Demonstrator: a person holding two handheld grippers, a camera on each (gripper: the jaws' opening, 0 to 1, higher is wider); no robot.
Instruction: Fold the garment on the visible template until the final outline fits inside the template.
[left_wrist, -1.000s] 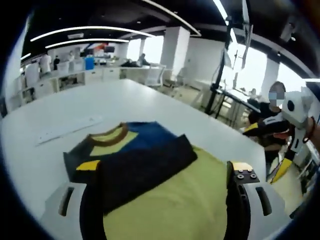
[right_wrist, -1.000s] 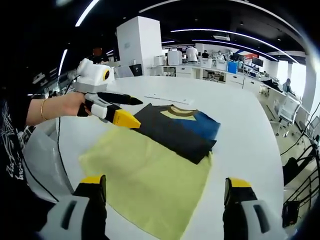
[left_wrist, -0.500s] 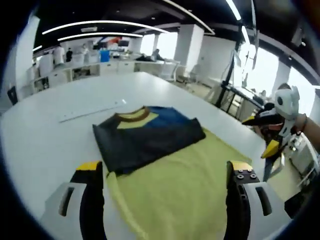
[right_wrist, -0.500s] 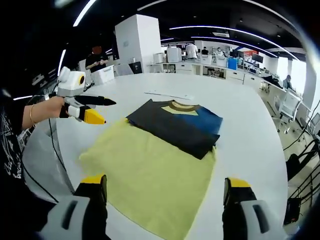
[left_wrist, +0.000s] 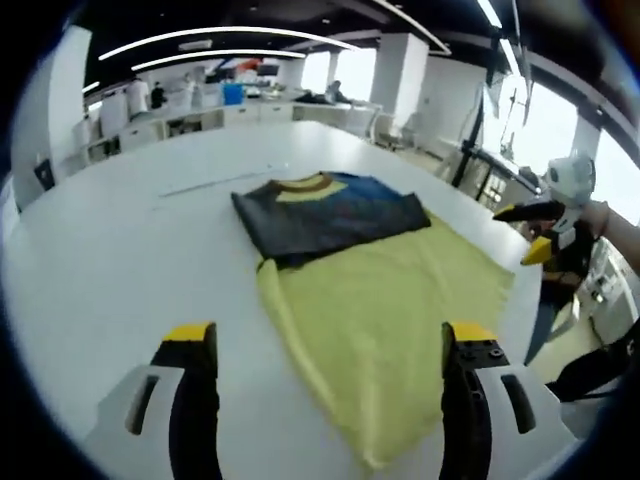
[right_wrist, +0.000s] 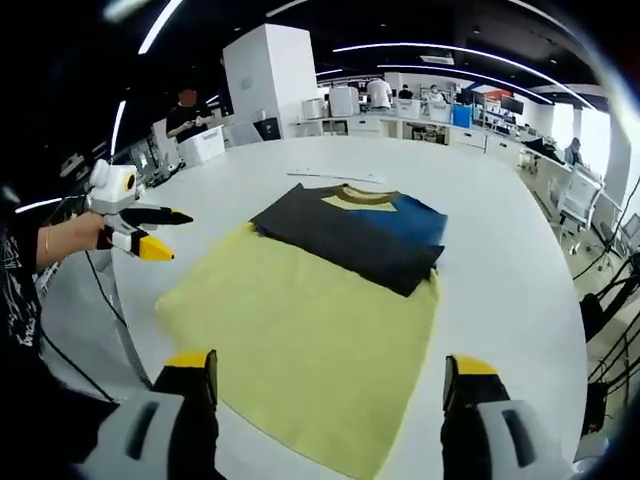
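Grey fingers with yellow tips; white-bodied left gripper; possibly a bracelet.

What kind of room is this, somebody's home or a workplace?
Most likely an open-plan office or lab: long ceiling light strips, rows of desks with people behind, and a big white table with a folded shirt on a yellow mat.

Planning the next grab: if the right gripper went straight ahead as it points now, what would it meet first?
Probably the yellow cloth spread on the table, ahead of the open right gripper; depth is unclear.
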